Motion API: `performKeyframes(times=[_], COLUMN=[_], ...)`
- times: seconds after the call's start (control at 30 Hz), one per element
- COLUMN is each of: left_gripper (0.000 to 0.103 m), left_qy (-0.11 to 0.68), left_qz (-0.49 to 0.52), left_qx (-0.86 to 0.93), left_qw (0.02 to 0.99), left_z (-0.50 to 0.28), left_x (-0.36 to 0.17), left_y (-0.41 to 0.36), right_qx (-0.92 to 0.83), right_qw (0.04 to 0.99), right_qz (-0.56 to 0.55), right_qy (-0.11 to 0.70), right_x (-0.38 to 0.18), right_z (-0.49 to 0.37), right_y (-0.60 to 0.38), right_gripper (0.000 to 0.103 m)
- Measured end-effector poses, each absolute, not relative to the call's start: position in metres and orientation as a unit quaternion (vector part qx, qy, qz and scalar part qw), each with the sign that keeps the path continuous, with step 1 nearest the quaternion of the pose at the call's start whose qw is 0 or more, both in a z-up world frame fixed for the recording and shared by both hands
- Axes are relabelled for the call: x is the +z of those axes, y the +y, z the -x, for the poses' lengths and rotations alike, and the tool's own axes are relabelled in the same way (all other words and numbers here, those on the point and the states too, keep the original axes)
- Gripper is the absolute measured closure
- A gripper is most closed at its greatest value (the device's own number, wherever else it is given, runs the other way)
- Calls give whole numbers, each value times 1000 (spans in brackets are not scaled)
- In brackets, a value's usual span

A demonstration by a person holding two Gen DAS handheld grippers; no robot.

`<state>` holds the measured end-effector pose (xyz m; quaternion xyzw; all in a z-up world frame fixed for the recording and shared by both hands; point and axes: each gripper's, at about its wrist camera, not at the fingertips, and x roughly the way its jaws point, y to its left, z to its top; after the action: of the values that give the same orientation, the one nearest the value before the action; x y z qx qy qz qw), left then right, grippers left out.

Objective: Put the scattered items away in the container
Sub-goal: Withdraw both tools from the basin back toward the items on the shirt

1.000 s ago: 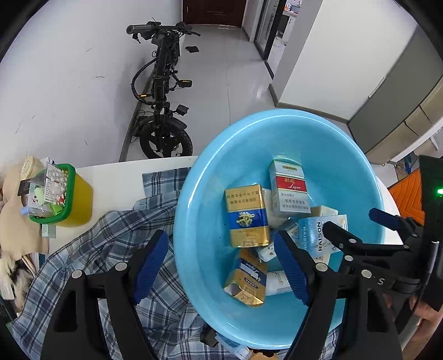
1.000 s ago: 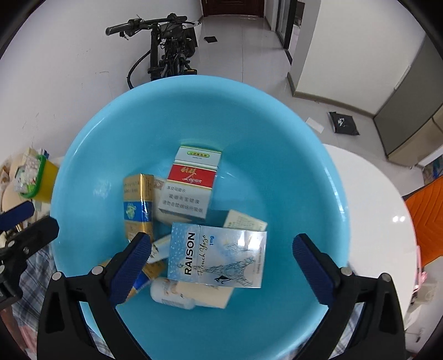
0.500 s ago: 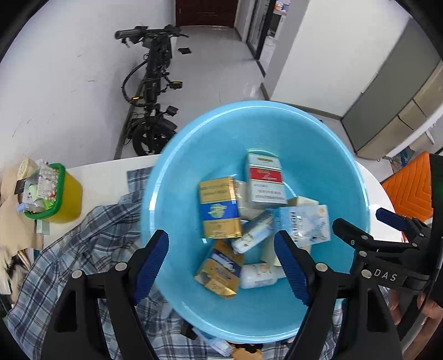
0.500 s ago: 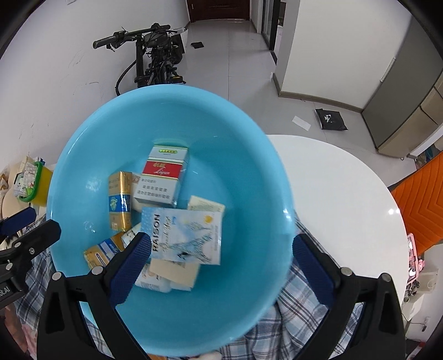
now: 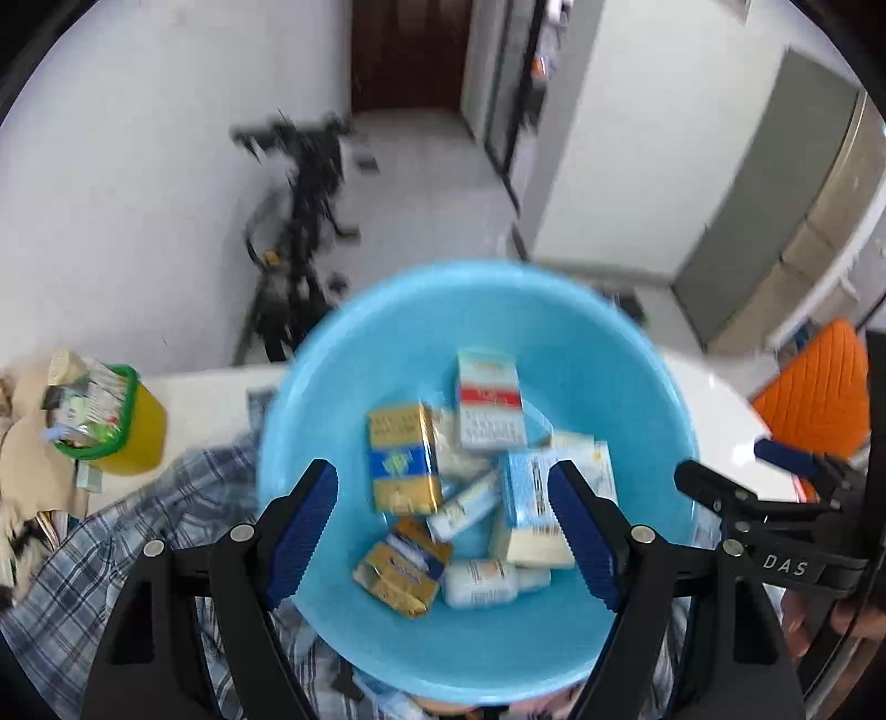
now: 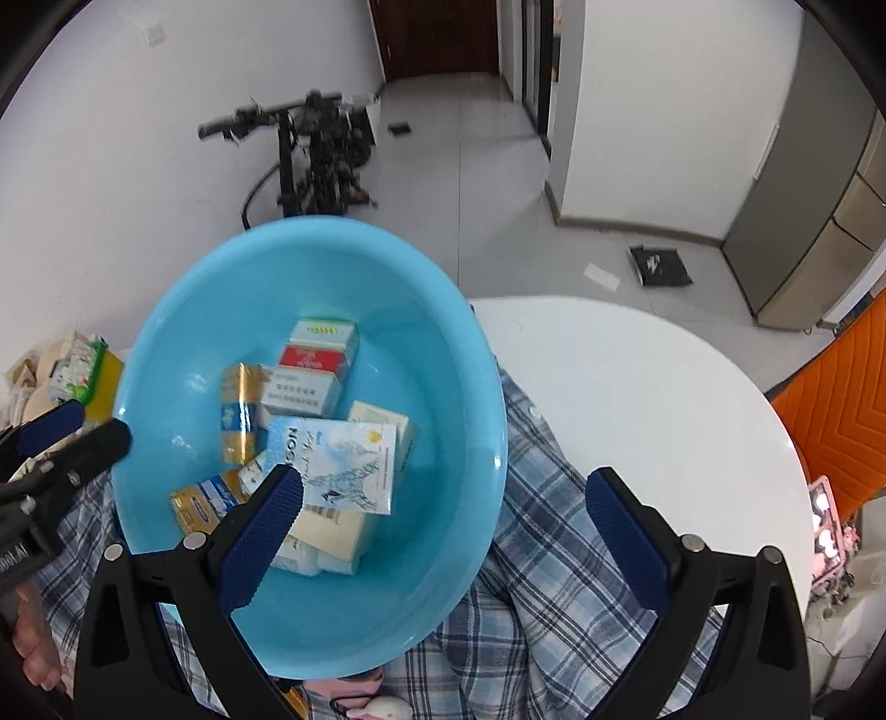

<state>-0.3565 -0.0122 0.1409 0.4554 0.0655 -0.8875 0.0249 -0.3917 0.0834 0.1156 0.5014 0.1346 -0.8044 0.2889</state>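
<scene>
I've got the left gripper (image 5: 443, 526) & right gripper (image 6: 443, 531) both spread apart, nothing between the pads, hanging above the blue basin (image 6: 183, 310) w/ the packs (image 5: 487, 410) piled inside it. Basin sits on the plaid shirt (image 6: 559, 531) atop the white table (image 6: 637, 365), prob. finished; bike (image 6: 310, 160) beyond.

- A lived-in home, seemingly a flat's dining area opening onto a tiled hallway.
- A round white tabletop (image 6: 637, 387) carries a plaid shirt (image 6: 559, 554) and a blue basin (image 6: 459, 387) of small packets.
- Beyond the tabletop, an electric bike (image 6: 315, 160) leans against the white wall.
- Behind the bike, a dark wooden door (image 6: 437, 33) closes the hall.
- An orange chair (image 6: 830, 399) stands at the tabletop's right edge.
</scene>
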Motion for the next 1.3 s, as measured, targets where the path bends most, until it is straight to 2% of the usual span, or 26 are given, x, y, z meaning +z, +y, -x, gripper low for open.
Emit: performKeyframes(times=[0.07,0.13,0.37,0.47,0.67,0.77,1.03,1.3], left_gripper=[22,16,16,15,11,11,11,11], left_qy=[58,50,-5,-29,-1,24,27,-15], left_qz=[-416,-393,-336,-295,-233,-228,-185,-173], left_qx=[-907,-918,-941,-954,-971,-972,-982,-984], left_qw=[26,23,44,48,46,41,39,26], left_z=[341,329,301,289,263,246,174,103], left_x=[146,148,150,155,165,169,172,176], left_y=[-12,-11,1,6,-1,-7,-9,13], right_qx=[-827,-842,-864,-885,-920,-920,-908,-892], right_qw=[279,285,323,319,304,318,365,407], right_qz=[-473,-445,-378,-327,-212,-203,-200,-189], right_qy=[124,110,81,93,123,104,54,42], right_x=[121,125,145,156,169,172,174,182], right_z=[385,375,341,326,293,279,229,167], right_y=[90,94,101,102,120,133,175,214], right_gripper=[1,1,1,0,0,0,0,0])
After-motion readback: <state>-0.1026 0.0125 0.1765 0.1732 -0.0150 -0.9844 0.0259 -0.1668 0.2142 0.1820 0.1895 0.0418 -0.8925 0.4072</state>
